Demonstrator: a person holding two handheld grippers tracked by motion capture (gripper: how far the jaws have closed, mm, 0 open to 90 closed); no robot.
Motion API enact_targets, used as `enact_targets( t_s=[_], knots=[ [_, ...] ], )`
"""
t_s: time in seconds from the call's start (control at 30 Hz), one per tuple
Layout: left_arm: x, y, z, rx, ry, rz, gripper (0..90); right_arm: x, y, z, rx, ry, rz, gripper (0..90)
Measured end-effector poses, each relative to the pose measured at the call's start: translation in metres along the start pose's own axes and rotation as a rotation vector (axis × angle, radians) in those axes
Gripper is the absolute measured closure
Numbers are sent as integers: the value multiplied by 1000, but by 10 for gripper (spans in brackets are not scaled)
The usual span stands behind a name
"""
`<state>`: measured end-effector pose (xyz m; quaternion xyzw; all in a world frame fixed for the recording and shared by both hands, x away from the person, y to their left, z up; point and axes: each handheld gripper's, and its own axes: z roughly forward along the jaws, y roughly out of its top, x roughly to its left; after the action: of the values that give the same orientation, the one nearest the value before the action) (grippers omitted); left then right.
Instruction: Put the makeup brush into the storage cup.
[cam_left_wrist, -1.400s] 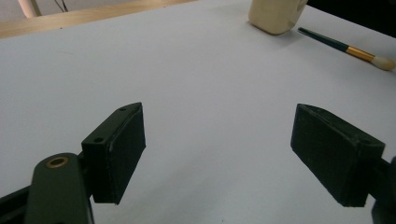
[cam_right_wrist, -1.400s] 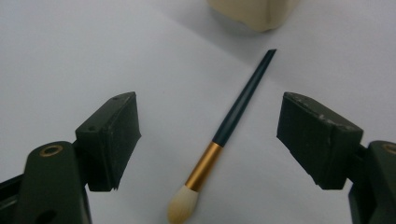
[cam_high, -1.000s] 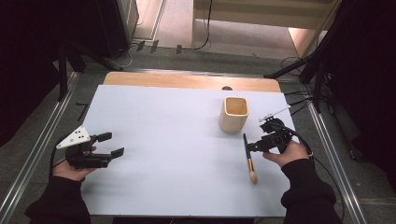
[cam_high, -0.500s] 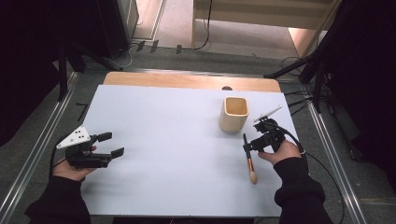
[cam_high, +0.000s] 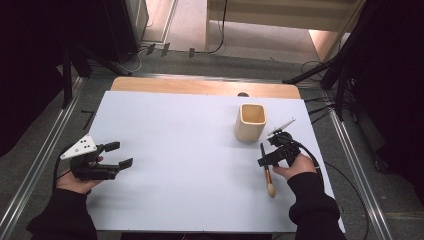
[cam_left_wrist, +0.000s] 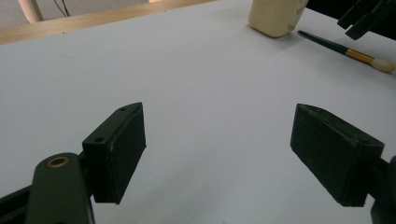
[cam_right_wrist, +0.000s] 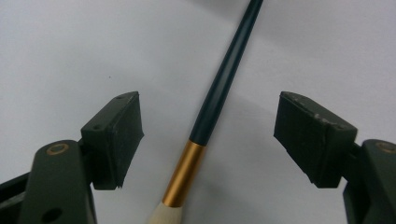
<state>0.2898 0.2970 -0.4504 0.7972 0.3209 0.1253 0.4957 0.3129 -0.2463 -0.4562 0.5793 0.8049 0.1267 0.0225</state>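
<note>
A brush (cam_high: 266, 169) with a dark handle, gold ferrule and pale bristles lies flat on the white table (cam_high: 175, 140), just in front of a cream square cup (cam_high: 250, 121). My right gripper (cam_high: 263, 161) hangs open right over the brush handle. In the right gripper view the handle (cam_right_wrist: 224, 79) runs between the two pads, and neither pad touches it. Over the table's left side, my left gripper (cam_high: 120, 155) is open with nothing in it. The left gripper view looks across the table to the cup (cam_left_wrist: 275, 16) and the brush (cam_left_wrist: 345, 49).
A wooden strip (cam_high: 200, 86) runs along the table's far edge. Metal rails (cam_high: 35, 165) flank the table on both sides. Cables and dark stands lie on the floor beyond the far edge and to the right.
My right gripper has sunk toward the brush and now straddles its handle. The left gripper has stayed put.
</note>
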Motion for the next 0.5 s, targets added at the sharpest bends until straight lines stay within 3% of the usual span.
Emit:
enact_targets(
  t_s=[0.37, 0.5],
  knots=[
    [0, 0, 0, 1, 0, 1, 187, 0, -4, 12, 16, -12, 2, 283],
    [0, 0, 0, 2, -2, -1, 187, 1, -4, 17, 25, 14, -9, 381]
  ],
)
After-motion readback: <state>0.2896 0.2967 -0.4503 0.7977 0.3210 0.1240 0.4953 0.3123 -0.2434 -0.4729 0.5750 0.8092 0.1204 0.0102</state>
